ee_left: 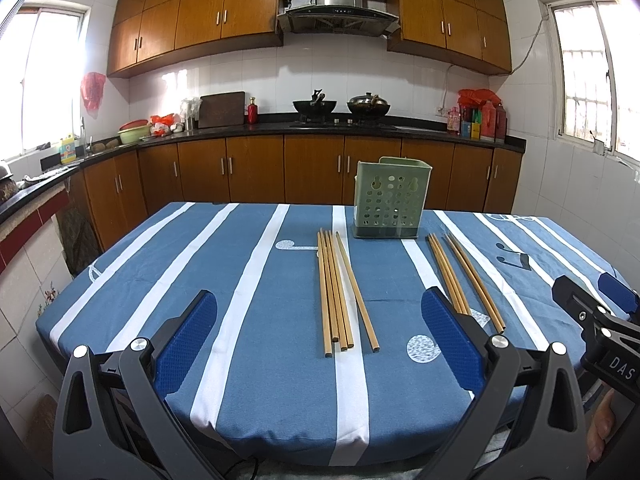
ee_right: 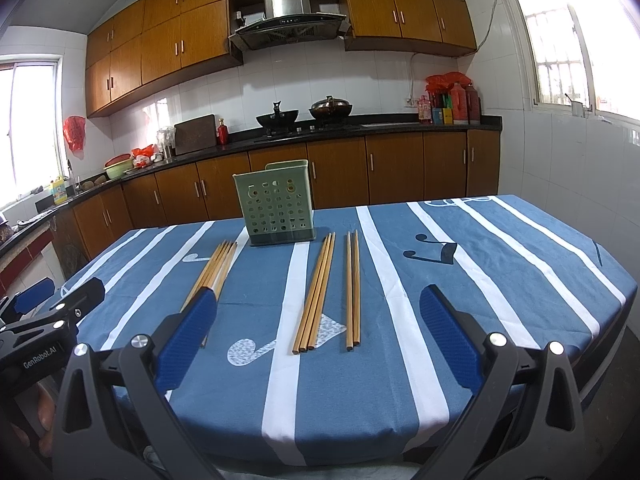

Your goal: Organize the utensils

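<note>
The left tool (ee_left: 320, 320) hangs over the near edge of the tabletop (ee_left: 180, 280), its two blue-padded fingers (ee_left: 188, 332) spread wide with nothing between them. Straight ahead of it, in the gap between the fingers, a bundle of five wooden chopsticks (ee_left: 336, 292) lies flat on the blue and white striped cloth, pointing away. Bare cloth runs to its left as far as the tabletop's left edge.

The right tool (ee_right: 320, 320) sits just beside the left one at the same near edge, also spread wide and holding nothing. Ahead of it lie three chopsticks (ee_right: 316, 296) close together, with a separate pair (ee_right: 353, 292) just to their right. Beyond that pair, open cloth stretches to the right edge.

A green holder with round holes (ee_right: 276, 208) stands upright past the far tips of the chopsticks, ahead of both tools, near the tabletop's far edge. Beyond it are wooden kitchen cabinets (ee_right: 340, 172) and a dark counter.
</note>
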Demonstrator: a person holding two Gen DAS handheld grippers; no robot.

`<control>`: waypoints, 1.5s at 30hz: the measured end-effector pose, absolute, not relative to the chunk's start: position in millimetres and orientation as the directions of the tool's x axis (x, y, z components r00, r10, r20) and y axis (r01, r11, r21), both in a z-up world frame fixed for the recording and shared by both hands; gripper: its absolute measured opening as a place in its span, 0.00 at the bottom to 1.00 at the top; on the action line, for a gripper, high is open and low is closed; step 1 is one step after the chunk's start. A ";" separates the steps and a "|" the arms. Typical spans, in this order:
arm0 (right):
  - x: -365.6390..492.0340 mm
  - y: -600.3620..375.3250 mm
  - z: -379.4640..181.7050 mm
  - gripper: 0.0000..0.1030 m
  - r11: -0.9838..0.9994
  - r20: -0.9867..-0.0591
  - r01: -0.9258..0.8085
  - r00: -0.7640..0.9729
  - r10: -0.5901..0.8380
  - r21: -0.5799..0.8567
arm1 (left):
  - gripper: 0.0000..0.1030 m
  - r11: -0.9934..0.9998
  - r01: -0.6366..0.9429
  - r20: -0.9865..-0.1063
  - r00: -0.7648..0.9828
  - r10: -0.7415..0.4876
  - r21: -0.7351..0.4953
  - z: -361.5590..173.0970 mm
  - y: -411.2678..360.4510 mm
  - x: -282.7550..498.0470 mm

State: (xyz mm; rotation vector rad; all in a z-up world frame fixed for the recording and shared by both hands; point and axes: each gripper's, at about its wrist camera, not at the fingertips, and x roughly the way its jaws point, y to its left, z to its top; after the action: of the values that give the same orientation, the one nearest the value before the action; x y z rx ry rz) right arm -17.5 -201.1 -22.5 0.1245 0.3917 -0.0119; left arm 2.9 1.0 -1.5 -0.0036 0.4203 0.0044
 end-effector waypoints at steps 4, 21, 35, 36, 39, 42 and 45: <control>-9.1 -204.8 -26.5 0.96 0.991 -0.403 0.051 0.915 0.005 0.127 | 0.98 1.000 -0.021 -0.432 0.902 0.018 -0.002 -5.9 4.9 15.2; 133.0 -255.2 -72.2 0.51 0.968 -0.686 0.184 0.727 -0.017 0.171 | 0.98 0.984 -0.135 -0.647 0.762 0.027 -0.117 -35.1 62.6 85.6; 174.0 -244.2 -108.4 0.08 0.986 -0.778 0.126 0.628 0.009 0.112 | 0.64 0.986 -0.054 -0.714 0.697 -0.074 -0.156 -54.1 62.6 111.7; 174.1 -245.8 -108.5 0.08 0.986 -0.776 0.125 0.631 0.003 0.106 | 0.62 0.986 -0.037 -0.719 0.690 -0.090 -0.160 -55.4 59.5 114.6; 174.3 -254.9 -107.1 0.08 0.979 -0.774 0.180 0.632 -0.039 0.098 | 0.53 0.986 0.001 -0.731 0.671 -0.122 -0.164 -59.4 52.1 123.4; 172.9 -257.3 -106.6 0.08 0.977 -0.770 0.182 0.637 -0.034 0.108 | 0.45 0.984 0.045 -0.754 0.637 -0.160 -0.170 -66.2 42.4 134.4; 171.5 -255.7 -107.4 0.08 0.981 -0.763 0.173 0.645 -0.046 0.087 | 0.38 0.983 0.067 -0.770 0.613 -0.177 -0.173 -71.1 38.1 142.7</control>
State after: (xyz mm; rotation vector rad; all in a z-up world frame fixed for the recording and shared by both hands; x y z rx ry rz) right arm 171.5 -255.7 -107.4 0.1569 0.8620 -0.1256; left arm 142.7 38.1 -71.1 -0.1314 0.9001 -0.1412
